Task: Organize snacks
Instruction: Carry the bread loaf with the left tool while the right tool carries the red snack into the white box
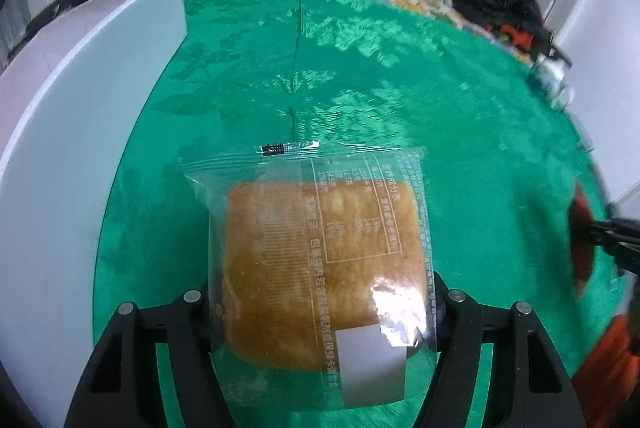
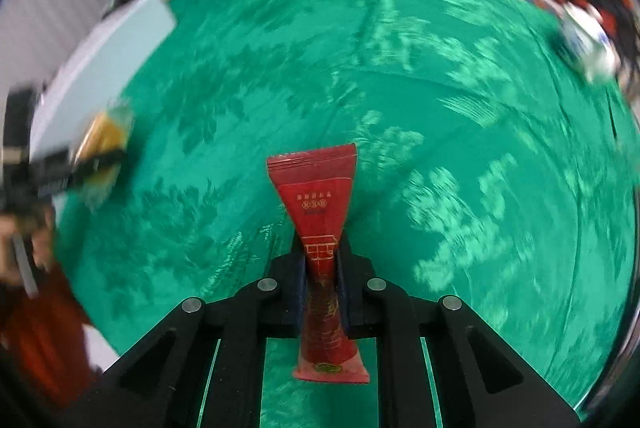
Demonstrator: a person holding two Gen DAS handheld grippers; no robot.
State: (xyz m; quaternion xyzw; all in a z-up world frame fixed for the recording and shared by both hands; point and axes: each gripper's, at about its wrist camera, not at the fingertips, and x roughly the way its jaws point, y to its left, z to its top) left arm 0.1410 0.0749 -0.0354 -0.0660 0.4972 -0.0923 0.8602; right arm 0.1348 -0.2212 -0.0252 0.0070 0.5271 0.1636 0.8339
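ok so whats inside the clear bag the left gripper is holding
Inside the clear bag held by the left gripper is one golden-brown square piece of bread or cake. A white label and printed text cover part of it, so its near lower corner cannot be seen.

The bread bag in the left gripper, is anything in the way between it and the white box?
Nothing visible is. The left gripper holds the bread bag, and only bare green tablecloth lies between it and the white box to its left.

Black left tongs [image 1: 320, 302], right tongs [image 2: 322, 278], silver screws; red sleeve [image 2: 40, 340].
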